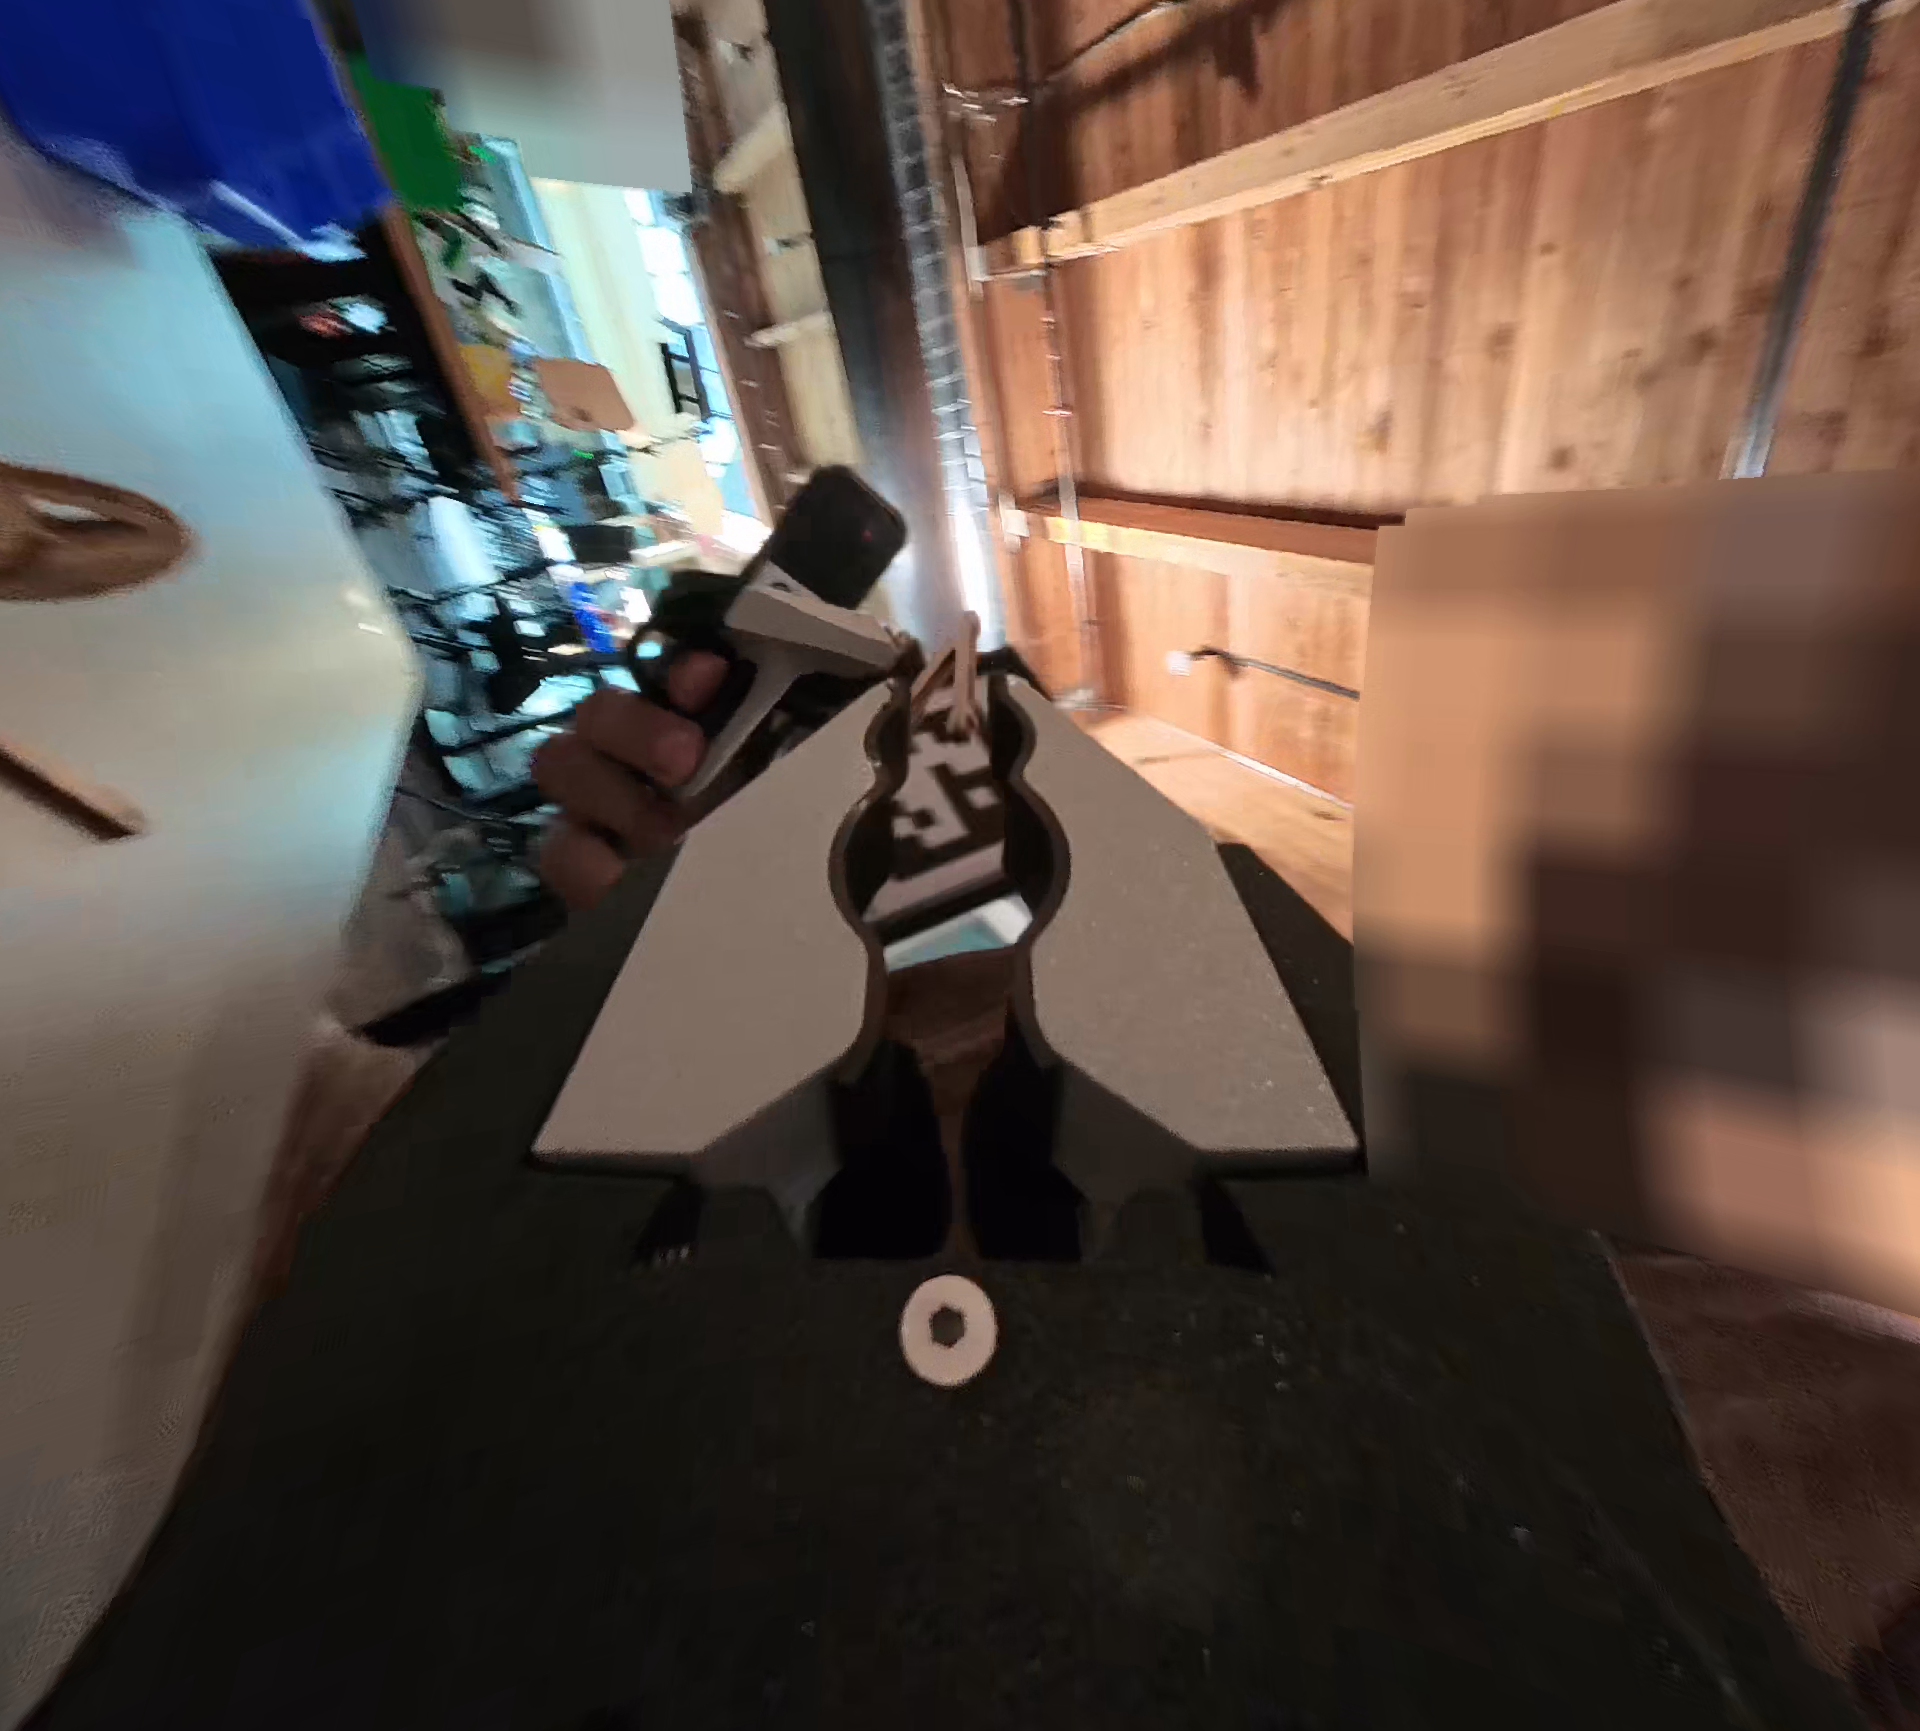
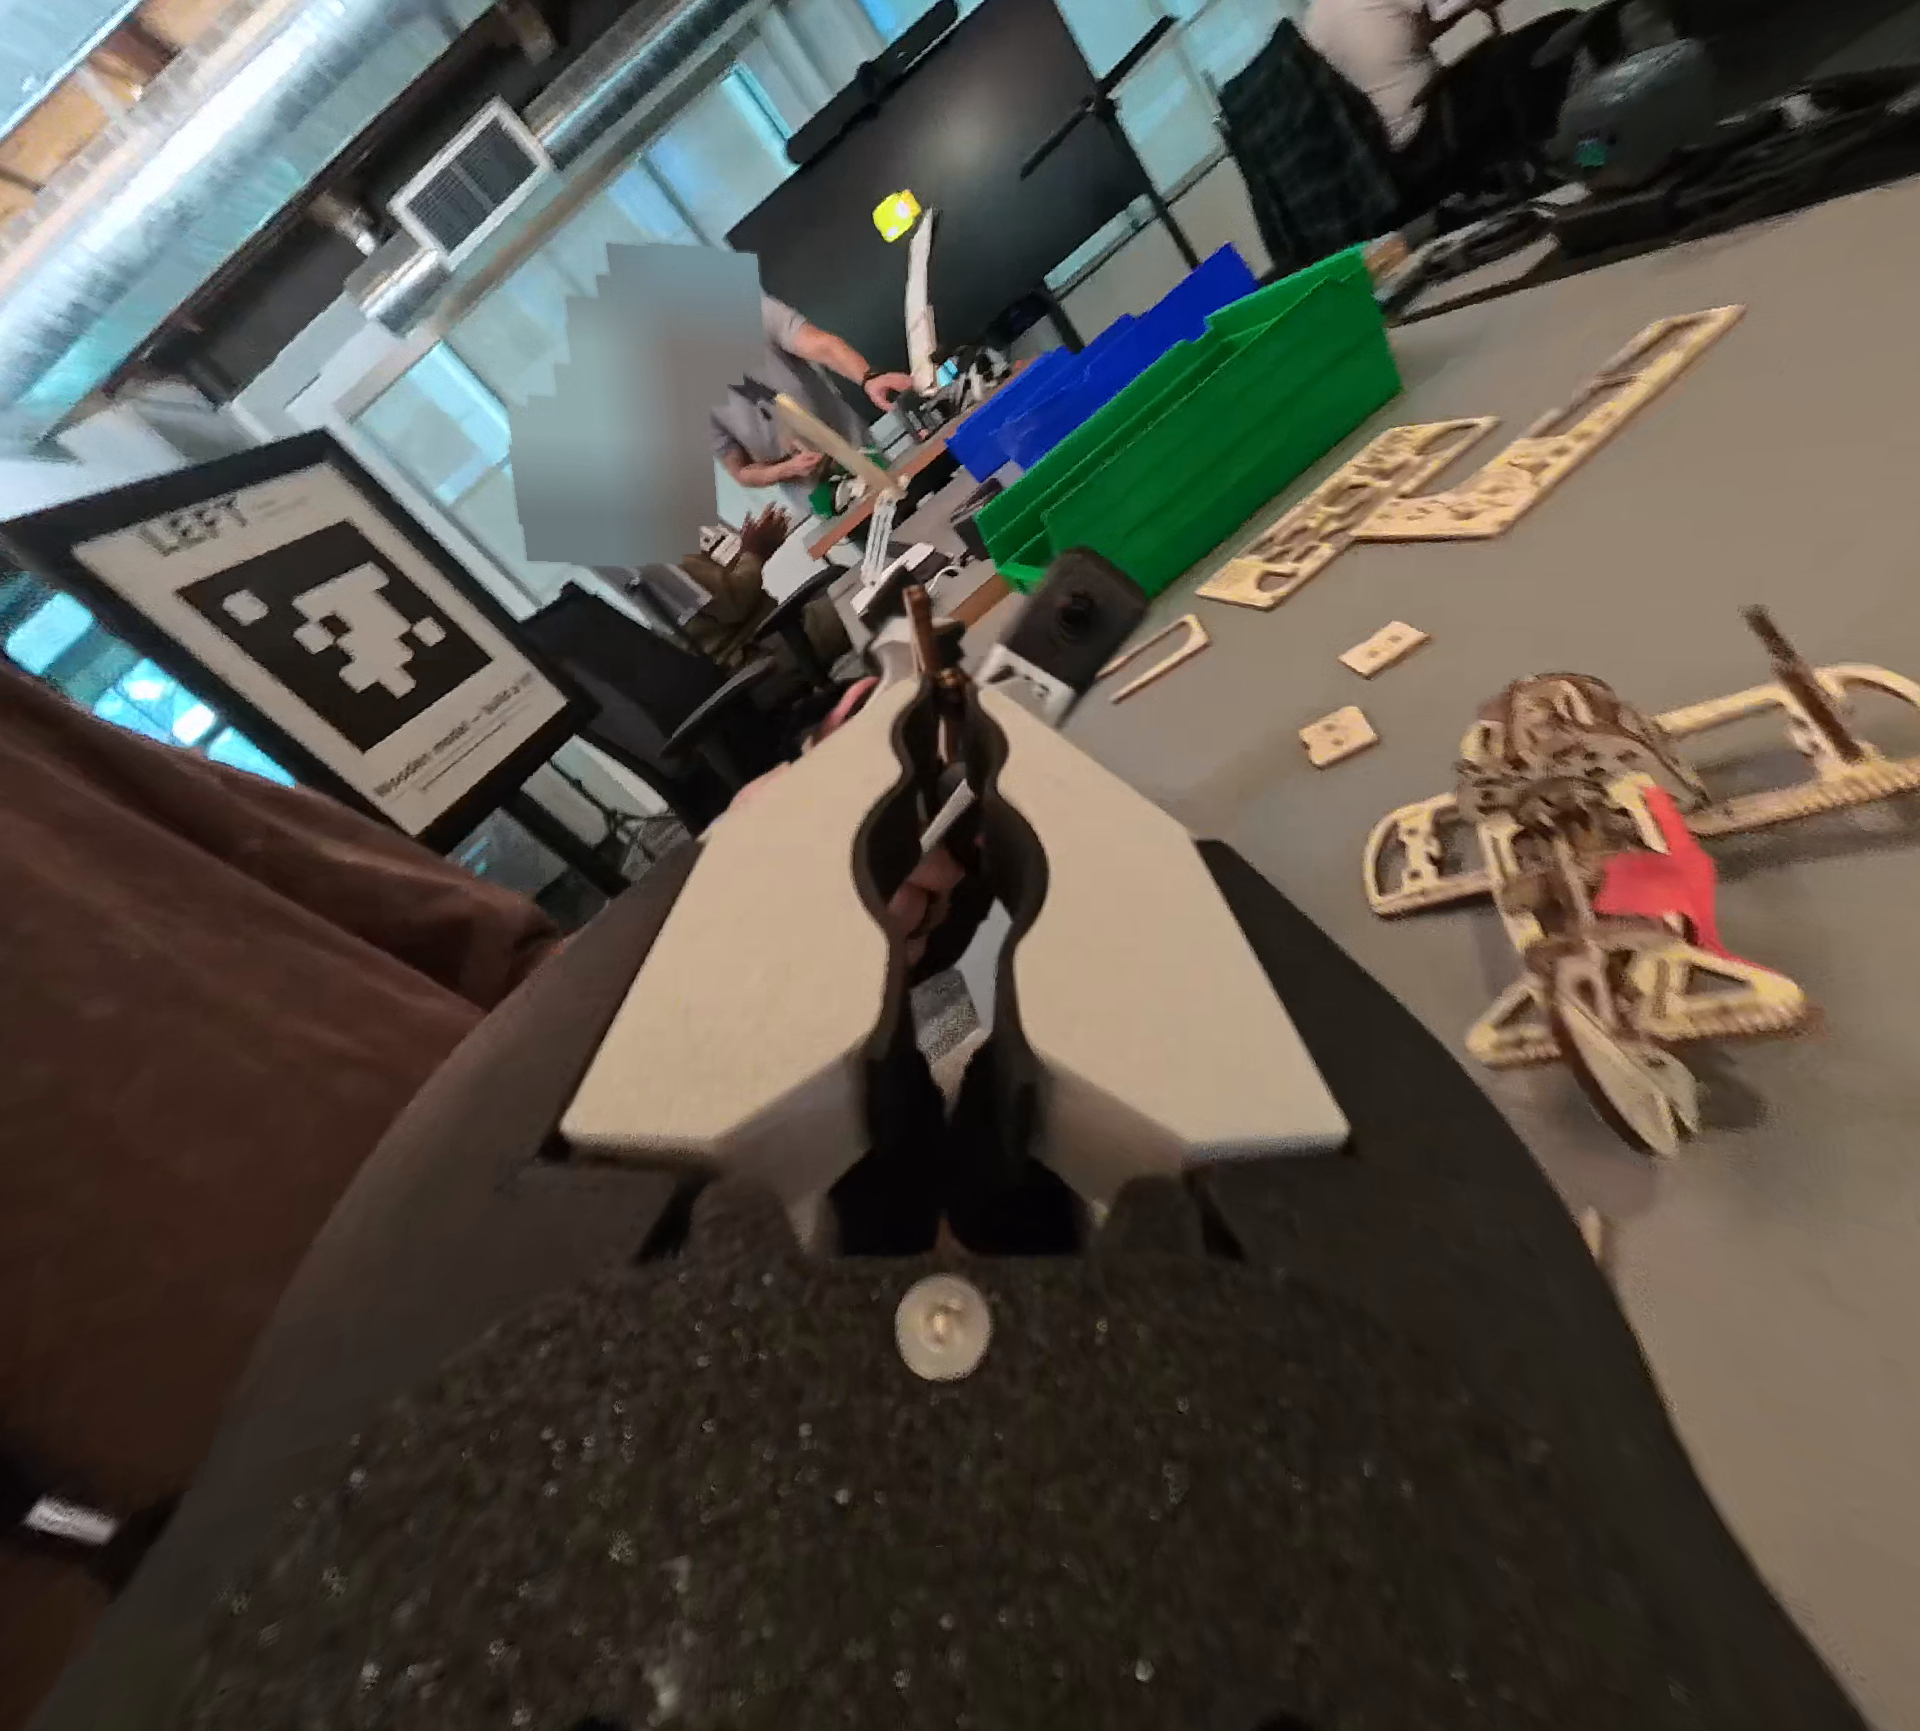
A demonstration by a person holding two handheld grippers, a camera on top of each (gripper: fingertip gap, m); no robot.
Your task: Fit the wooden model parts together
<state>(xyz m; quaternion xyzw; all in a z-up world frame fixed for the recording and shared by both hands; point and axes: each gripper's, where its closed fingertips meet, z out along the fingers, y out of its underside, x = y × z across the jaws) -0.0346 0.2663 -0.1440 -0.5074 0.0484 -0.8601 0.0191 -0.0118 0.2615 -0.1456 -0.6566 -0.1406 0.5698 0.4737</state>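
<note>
A small pale wooden part (image 1: 951, 679) is pinched at the tips of the left gripper (image 1: 948, 694), jaws narrowed onto it. The right gripper (image 2: 940, 689), jaws nearly together, grips a thin dark wooden peg (image 2: 923, 632); both are raised off the table. On the grey table (image 2: 1662, 476) to the right lies the half-built wooden model (image 2: 1558, 860), with cut-out sheets (image 2: 1455, 466) and green bins (image 2: 1195, 445) farther off.

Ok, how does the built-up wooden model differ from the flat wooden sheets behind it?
The wooden model stands up in three dimensions; the wooden sheets lie flat. The model carries a red piece and dark brown parts; the sheets are plain pale wood. The model sits nearer, the sheets farther back by the green bin. Both rest on the grey table.
</note>
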